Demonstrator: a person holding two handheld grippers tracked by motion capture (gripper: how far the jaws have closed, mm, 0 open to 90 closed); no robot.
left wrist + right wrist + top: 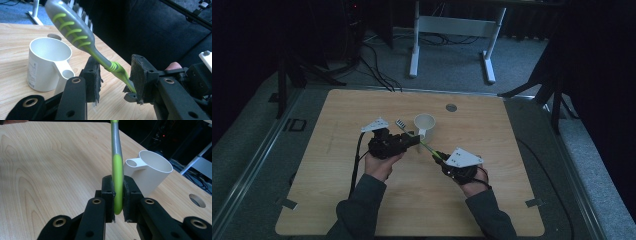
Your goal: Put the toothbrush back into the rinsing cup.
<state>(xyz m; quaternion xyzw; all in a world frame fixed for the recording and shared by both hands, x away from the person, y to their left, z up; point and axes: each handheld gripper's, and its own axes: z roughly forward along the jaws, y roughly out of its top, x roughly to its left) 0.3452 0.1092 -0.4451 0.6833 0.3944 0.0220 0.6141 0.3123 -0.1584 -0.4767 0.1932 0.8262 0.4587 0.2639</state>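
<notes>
The right gripper (117, 201) has its jaws closed tight on the green end of the toothbrush (117, 167). The left gripper (113, 81) stands wide open around the neck, not touching it. The white cup (424, 124) stands just beside them on the table (512, 150).

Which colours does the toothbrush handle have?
The toothbrush handle is grey with bright green ribs and a green grip, shown best in the left gripper view.

My right gripper (117, 202) is hiding the toothbrush (117, 157) handle's end; the picture's top edge is cutting off its head.
</notes>
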